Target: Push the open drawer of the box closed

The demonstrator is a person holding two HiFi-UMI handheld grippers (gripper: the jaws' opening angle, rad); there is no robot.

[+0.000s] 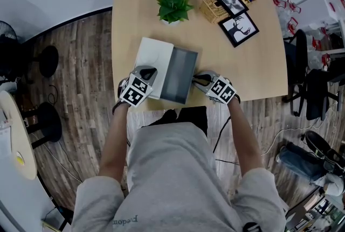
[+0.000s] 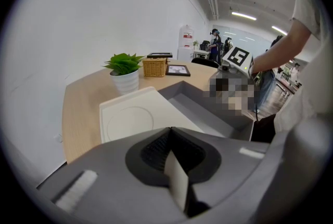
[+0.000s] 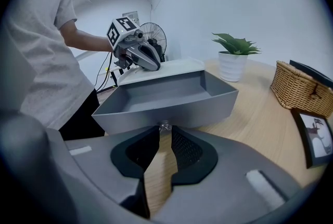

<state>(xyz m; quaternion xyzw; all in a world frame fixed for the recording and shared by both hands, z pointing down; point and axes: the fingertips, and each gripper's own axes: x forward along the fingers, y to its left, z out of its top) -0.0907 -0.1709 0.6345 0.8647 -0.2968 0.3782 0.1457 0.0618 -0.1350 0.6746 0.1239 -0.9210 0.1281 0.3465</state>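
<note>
A white box [image 1: 153, 58] lies on the wooden table, its grey drawer [image 1: 180, 75] pulled out to the right and empty. In the right gripper view the drawer's front wall [image 3: 166, 114] fills the middle, with a small clear knob [image 3: 165, 126] on it. My right gripper [image 3: 165, 131] has its tips closed around that knob. In the head view the right gripper [image 1: 198, 81] is at the drawer's front. My left gripper [image 1: 146, 72] is shut and empty at the box's near left corner, above the white top [image 2: 135, 119]. I cannot tell if it touches the box.
A potted plant [image 1: 173, 6] stands behind the box. A wicker basket [image 1: 214, 7] and two framed pictures [image 1: 239, 29] are at the back right. The table's near edge [image 1: 161, 107] runs just below both grippers. A fan [image 3: 156, 38] and chairs stand on the floor around.
</note>
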